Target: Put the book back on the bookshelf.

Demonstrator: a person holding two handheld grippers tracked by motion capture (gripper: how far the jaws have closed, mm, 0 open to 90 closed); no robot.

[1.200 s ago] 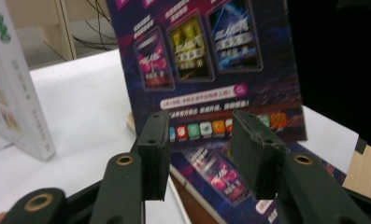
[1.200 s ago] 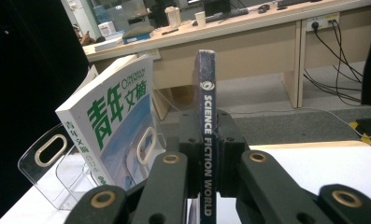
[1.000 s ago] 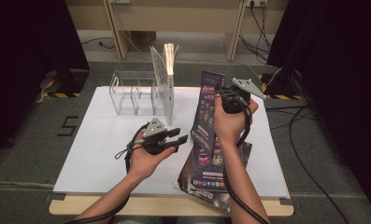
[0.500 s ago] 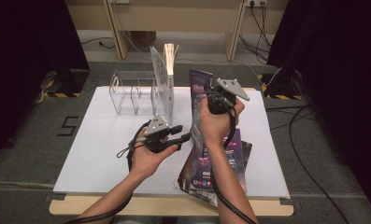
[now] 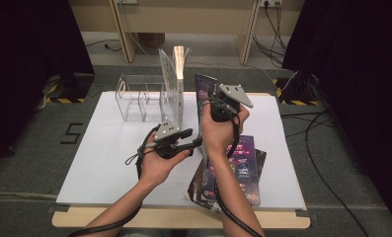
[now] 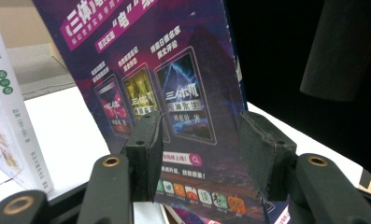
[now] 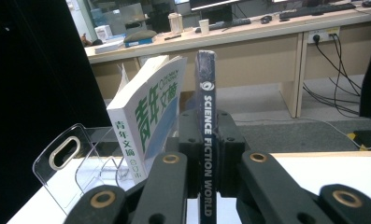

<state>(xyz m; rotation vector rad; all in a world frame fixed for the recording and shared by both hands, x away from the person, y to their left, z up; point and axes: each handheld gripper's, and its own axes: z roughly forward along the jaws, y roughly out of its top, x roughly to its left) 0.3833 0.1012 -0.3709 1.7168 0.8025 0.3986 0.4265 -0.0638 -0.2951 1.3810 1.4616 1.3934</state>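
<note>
1. The right gripper [image 5: 214, 106] is clamped on the spine of a thin dark purple magazine with "SCIENCE FICTION WORLD" printed down it [image 7: 205, 140], holding it upright so that, by my reading, it can go in on edge beside the white magazine with green characters [image 7: 146, 126] already standing in the clear acrylic rack [image 5: 139, 98] near the desk's far left corner.
2. In the right gripper view the pads press the spine from both sides, low on the magazine.
3. The left gripper [image 5: 196, 138] has just been opening; its jaws stand wide, and in the left gripper view the purple cover [image 6: 164, 93] rises just beyond the pads [image 6: 148, 154], untouched, likely freed after steadying it.
4. More purple magazines lie stacked flat [image 5: 243, 170] toward the desk's [image 5: 109, 168] near right edge, below the right forearm.
</note>
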